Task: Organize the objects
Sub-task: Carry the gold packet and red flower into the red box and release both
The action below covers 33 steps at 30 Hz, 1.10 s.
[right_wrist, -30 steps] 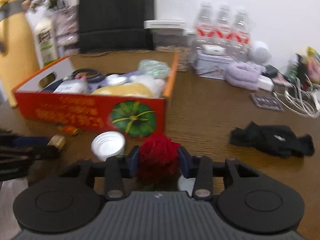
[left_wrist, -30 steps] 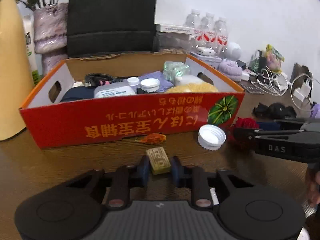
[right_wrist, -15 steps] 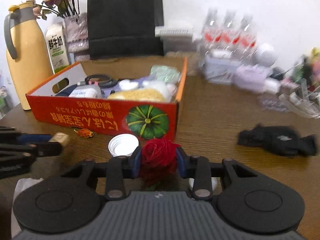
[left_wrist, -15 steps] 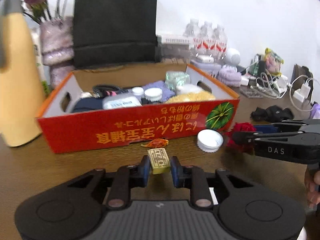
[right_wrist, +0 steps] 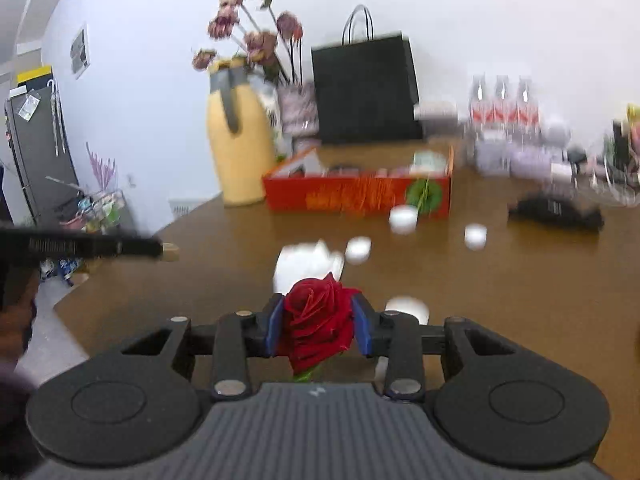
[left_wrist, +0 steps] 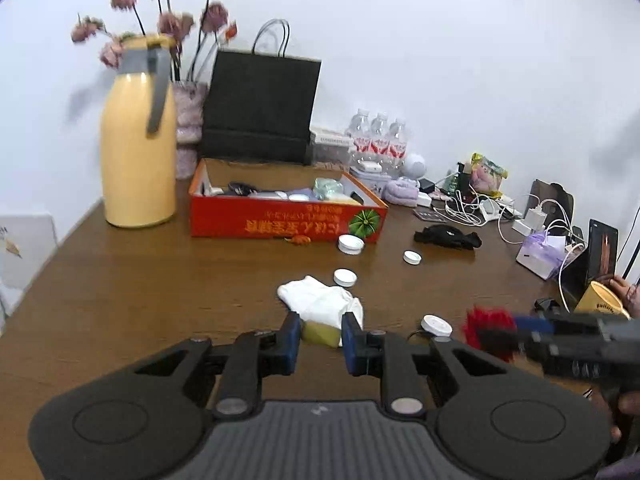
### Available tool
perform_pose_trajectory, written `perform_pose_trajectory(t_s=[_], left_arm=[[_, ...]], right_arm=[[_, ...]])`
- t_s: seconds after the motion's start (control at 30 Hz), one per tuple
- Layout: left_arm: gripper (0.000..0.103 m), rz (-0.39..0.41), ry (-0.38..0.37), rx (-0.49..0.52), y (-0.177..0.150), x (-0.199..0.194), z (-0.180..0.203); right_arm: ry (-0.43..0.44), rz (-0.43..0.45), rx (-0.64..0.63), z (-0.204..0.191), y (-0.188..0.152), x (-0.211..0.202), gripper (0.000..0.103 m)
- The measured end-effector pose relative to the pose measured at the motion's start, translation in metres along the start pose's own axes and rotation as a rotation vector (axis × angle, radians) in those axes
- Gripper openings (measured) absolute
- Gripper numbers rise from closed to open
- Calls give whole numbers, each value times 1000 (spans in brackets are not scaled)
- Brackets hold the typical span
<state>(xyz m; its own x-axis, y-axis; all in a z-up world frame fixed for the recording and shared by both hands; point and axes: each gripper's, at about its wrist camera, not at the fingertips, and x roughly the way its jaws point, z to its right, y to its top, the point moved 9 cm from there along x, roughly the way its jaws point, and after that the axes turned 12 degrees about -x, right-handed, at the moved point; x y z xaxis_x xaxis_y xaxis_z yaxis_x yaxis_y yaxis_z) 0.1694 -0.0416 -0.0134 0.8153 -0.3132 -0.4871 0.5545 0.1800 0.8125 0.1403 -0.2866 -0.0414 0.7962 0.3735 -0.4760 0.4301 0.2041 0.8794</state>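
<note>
Both grippers have pulled well back from the red box (left_wrist: 288, 216). The left gripper (left_wrist: 320, 338) grasps a small yellowish block (left_wrist: 320, 333); the right gripper (right_wrist: 318, 322) clenches a red rose (right_wrist: 316, 320). Neither item is boxed yet.

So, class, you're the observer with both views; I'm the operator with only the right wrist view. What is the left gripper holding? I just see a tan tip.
Observer: The left gripper is shut on a small yellowish block.
Operator: And those blurred white blobs on the table?
Observer: One is a crumpled white cloth. The other four are round white caps.
Operator: Anything in front of the box that I'm missing?
Observer: A small orange thing lies just in front of the red box, left of the cap nearest the box.
</note>
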Motion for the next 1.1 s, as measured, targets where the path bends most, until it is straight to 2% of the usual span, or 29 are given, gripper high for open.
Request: perform_pose_trajectory(t_s=[0.07, 0.2, 0.27, 0.37, 0.43, 0.53, 0.6, 0.67, 0.7, 0.77, 0.83, 0.87, 0.93, 1.03, 1.1], left_arm=[[20, 35, 20, 20, 4, -9, -1], [19, 59, -8, 15, 11, -12, 0], [19, 56, -22, 18, 10, -8, 0], [19, 37, -33, 3, 10, 2, -7], [19, 23, -49, 5, 22, 17, -12], [19, 26, -81, 53, 75, 42, -12], [19, 80, -133, 77, 130, 53, -2], [19, 86, -164, 73, 186, 74, 9], [19, 87, -170, 91, 214, 92, 17], [19, 89, -111, 119, 249, 134, 24], [19, 23, -52, 132, 266, 195, 24], [19, -31, -27, 107, 268, 229, 20], [19, -160, 11, 38, 261, 296, 6], [19, -256, 112, -17, 242, 371, -19], [19, -309, 146, -42, 227, 406, -31]], right_arm=[[6, -3, 7, -7, -6, -7, 37], [-33, 11, 7, -6, 2, -7, 37], [-57, 4, 2, -3, 6, 0, 37], [-52, 2, 14, 2, 13, 15, 37], [-34, 22, -5, 9, 24, 22, 36], [-30, 53, -59, 34, 73, 39, 36], [-16, 99, -95, 57, 126, 51, 36], [0, 109, -135, 81, 183, 70, 36], [9, 103, -146, 93, 209, 83, 36], [18, 65, -136, 119, 257, 126, 36], [-8, 17, -100, 143, 283, 176, 36], [-24, -18, -78, 155, 288, 205, 36], [-67, -113, -72, 175, 290, 268, 36], [-102, -232, -39, 200, 274, 342, 36], [-114, -312, 3, 212, 252, 388, 37]])
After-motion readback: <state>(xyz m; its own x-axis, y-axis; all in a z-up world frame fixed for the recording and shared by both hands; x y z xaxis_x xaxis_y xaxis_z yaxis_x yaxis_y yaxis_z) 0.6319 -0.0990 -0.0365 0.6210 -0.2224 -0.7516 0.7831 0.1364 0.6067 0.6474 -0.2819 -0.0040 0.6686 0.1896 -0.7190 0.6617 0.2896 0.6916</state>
